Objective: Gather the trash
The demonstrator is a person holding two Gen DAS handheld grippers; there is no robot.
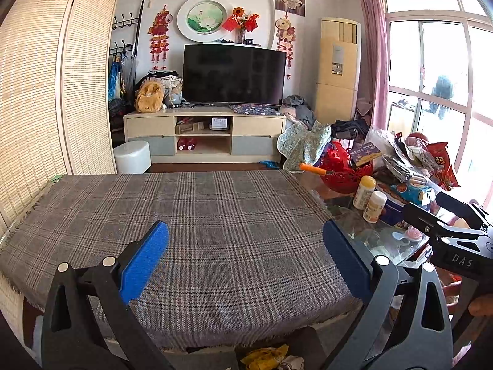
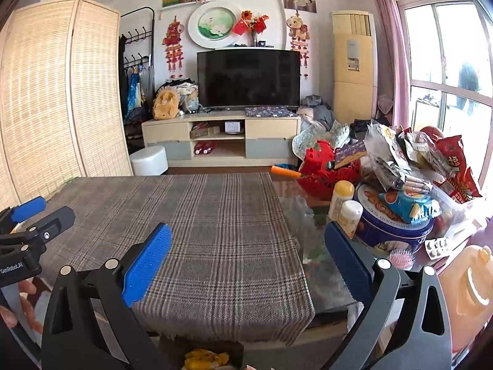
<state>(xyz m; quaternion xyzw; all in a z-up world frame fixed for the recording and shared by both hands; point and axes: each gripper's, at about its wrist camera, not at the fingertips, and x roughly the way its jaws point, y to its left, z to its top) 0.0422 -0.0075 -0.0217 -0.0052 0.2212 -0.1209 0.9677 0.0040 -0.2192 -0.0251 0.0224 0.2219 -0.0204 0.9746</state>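
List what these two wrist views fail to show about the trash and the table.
- Yellow wrapper: cut off by the bottom edge and the left gripper in the left wrist view; its container is unclear.
- Same wrapper, right wrist view: the right gripper frame and bottom edge hide most of it.
- Snack bag pile: overlapping bags; count and contents unreadable.
- Blister pack: too small to read.

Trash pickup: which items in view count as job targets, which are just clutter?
Likely job:
- crumpled yellow wrapper below the table's near edge
- pile of opened foil and red snack bags
- left claw and right claw, both open and empty

Likely clutter:
- grey plaid tablecloth
- two yellow-capped white bottles
- round blue cookie tin
- pink hairbrush
- red plastic basket
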